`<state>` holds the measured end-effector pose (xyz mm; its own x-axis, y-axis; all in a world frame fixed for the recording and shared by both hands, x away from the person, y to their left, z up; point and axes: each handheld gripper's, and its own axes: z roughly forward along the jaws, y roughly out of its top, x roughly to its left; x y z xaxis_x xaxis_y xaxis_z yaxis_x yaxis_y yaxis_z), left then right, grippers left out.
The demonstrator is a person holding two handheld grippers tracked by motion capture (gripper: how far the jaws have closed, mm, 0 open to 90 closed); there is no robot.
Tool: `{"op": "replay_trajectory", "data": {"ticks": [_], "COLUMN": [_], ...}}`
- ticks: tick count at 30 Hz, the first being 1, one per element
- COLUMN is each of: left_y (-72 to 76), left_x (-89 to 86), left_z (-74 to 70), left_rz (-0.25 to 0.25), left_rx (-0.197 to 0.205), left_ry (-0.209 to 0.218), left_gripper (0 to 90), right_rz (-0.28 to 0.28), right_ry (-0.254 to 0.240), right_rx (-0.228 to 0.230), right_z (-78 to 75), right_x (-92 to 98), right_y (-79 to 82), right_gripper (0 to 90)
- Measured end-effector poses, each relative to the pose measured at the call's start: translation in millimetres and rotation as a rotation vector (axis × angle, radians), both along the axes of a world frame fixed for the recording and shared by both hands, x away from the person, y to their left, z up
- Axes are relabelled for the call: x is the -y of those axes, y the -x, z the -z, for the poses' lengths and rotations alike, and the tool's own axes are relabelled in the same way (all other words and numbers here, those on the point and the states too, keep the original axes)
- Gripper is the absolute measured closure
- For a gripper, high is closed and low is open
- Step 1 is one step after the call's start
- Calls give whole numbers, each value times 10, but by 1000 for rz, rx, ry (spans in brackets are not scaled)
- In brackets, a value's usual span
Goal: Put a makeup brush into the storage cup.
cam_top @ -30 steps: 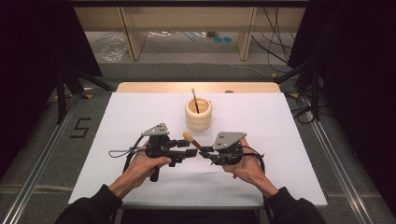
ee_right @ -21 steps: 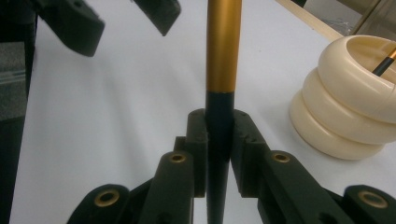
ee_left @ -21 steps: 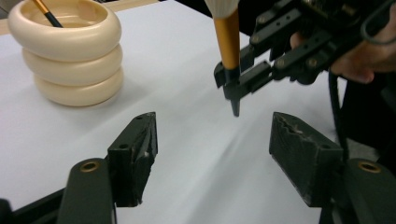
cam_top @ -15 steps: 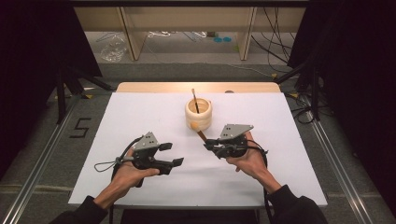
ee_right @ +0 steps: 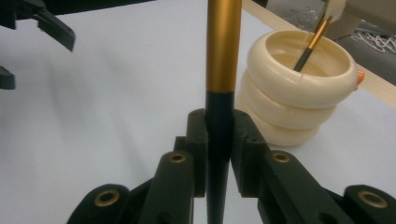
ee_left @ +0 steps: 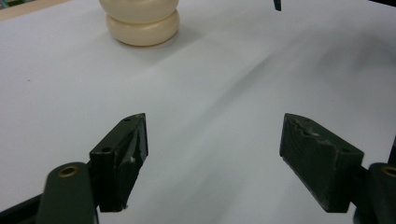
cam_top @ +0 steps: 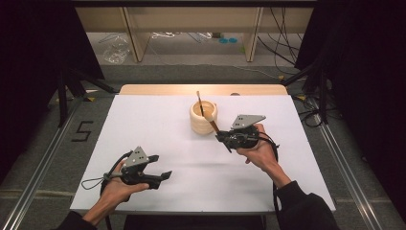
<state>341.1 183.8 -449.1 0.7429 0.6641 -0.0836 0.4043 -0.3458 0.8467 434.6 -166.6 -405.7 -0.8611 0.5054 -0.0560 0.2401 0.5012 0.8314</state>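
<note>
A cream ribbed cup [cam_top: 203,118] stands at the back middle of the white tabletop [cam_top: 143,124], with a thin brush [cam_top: 199,101] leaning inside it. Just right of the cup, my right gripper [cam_top: 223,137] is shut on the dark lower handle of a second brush [cam_top: 213,126]. That brush's gold shaft [ee_right: 224,42] rises between the jaws of the right gripper [ee_right: 219,119], with the cup [ee_right: 294,88] close behind. My left gripper [cam_top: 162,166] hovers near the front left. Its jaws have just been opening and nothing lies between them in the left gripper view [ee_left: 215,135].
A wooden strip [cam_top: 201,89] borders the table's far edge. Metal rails [cam_top: 344,167] run along both sides, and a "5" [cam_top: 82,131] is marked on the floor at left. Shelf legs and cables stand behind the table.
The two grippers met at the brush in the middle a second ago. The left gripper has let go, opened and drawn back to the front left. The right has carried the brush toward the cup.
</note>
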Motion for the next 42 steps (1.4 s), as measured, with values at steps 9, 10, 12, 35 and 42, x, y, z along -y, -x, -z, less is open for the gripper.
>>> {"op": "replay_trajectory", "data": {"ticks": [9, 10, 12, 35, 42], "left_y": [101, 112, 127, 147, 146], "left_x": [-142, -151, -166, -184, -187], "left_z": [28, 41, 51, 24, 18], "left_rz": [-39, -42, -50, -66, -61], "left_rx": [21, 15, 3, 14, 19], "left_ry": [12, 12, 17, 46, 46], "left_gripper": [232, 232, 232, 223, 222], "right_rz": [14, 22, 24, 80, 97], "right_ry": [5, 5, 3, -64, -81], "right_rx": [9, 1, 3, 14, -4], "right_z": [-32, -38, -58, -299, -447], "right_x": [14, 11, 16, -81, -106], "right_y": [-120, -129, -164, -597, -720], "right_gripper": [795, 795, 795, 795, 795]}}
